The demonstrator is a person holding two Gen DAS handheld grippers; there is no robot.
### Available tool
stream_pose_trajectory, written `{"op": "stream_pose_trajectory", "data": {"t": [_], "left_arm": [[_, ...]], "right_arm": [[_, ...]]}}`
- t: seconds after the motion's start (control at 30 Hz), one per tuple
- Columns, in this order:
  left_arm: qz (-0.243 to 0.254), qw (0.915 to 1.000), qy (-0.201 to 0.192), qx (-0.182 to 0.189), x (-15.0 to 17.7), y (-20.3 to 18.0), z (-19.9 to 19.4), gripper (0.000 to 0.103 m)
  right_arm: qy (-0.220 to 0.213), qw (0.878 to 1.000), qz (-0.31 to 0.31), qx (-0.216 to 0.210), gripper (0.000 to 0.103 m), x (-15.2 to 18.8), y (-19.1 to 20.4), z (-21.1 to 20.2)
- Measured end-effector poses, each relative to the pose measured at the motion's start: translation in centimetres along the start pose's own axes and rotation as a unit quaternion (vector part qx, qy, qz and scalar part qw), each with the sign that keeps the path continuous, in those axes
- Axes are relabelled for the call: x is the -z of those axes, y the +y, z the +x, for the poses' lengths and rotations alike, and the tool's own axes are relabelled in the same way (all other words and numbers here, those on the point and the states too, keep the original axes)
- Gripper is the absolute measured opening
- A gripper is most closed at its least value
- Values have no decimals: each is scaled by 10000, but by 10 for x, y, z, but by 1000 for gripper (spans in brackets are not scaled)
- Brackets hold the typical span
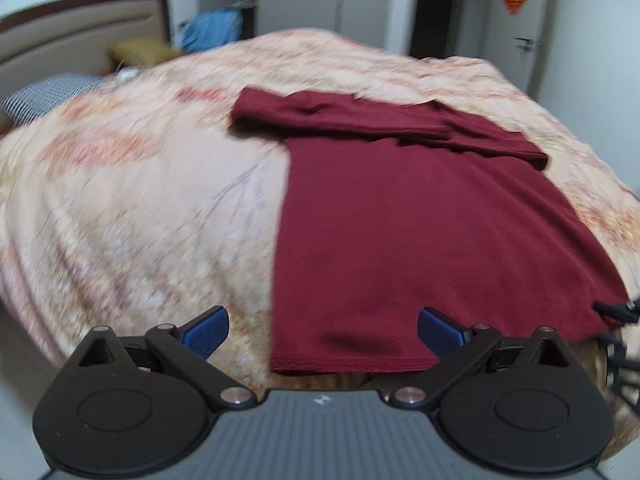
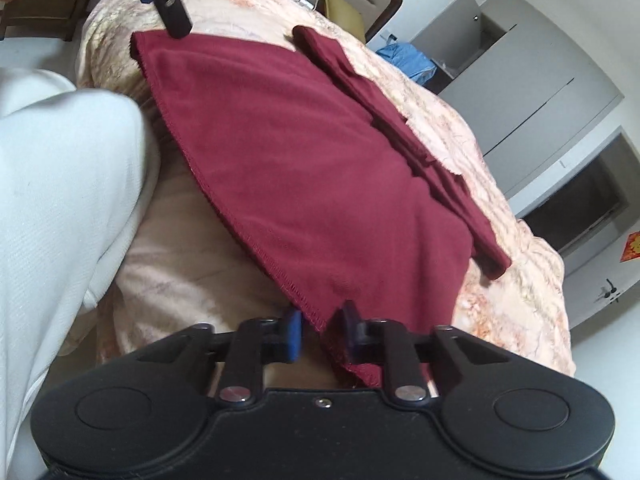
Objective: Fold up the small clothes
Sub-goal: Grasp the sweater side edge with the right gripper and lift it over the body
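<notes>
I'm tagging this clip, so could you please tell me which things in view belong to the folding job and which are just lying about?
In the job:
maroon shirt
left gripper
right gripper

Lying about:
yellow pillow
blue bag
checked pillow

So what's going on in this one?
A person with a gripper in each hand is folding a dark red shirt on a bed. The sleeves are already folded across the top. The right gripper is pinching the shirt's near hem corner. The left gripper is wide open with nothing between its pads, hovering over the other hem corner. The body has not yet been folded over.
</notes>
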State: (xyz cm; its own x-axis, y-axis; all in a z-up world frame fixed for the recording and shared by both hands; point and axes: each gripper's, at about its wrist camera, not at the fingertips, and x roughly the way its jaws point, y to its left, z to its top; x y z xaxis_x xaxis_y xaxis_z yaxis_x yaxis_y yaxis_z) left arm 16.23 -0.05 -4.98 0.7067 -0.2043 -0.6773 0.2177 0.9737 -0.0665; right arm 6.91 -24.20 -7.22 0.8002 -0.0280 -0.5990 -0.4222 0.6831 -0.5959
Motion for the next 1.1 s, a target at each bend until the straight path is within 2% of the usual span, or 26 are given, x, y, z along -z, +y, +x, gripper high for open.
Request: {"op": "stream_pose_trajectory", "data": {"t": [0.03,0.1,0.2,0.3,0.4,0.6,0.77,1.0,1.07,1.1], "left_arm": [[128,9999,-65,39,2,-5,-2,103],[369,9991,-179,95,5,-14,-5,103],[715,9966,-351,205,9,-30,-9,103],[1011,9936,-441,262,15,-45,-9,103],[1241,9910,-428,246,22,-57,-2,103],[1611,9857,-494,2,29,-76,11,103],[1864,9794,-607,-486,29,-89,30,102],[2102,9728,-662,-708,26,-105,51,102],[2196,9687,-729,-904,28,-110,55,99],[2210,9676,-737,-971,28,-111,57,95]], "right_arm": [[-31,10000,77,-7,12,-2,-4,-1],[-91,9991,401,-103,11,-7,-15,-4],[-215,9919,1178,-435,5,-21,-44,-12],[-334,9806,1790,-723,5,-32,-73,-16],[-427,9721,2121,-908,5,-40,-93,-18],[-465,9499,2833,-1237,5,-45,-126,-16],[-537,9414,3068,-1295,5,-46,-140,-21],[-656,9402,3074,-1314,5,-51,-151,-24],[-679,9407,3052,-1318,5,-53,-152,-25],[-685,9414,3029,-1316,5,-54,-152,-25]]}}
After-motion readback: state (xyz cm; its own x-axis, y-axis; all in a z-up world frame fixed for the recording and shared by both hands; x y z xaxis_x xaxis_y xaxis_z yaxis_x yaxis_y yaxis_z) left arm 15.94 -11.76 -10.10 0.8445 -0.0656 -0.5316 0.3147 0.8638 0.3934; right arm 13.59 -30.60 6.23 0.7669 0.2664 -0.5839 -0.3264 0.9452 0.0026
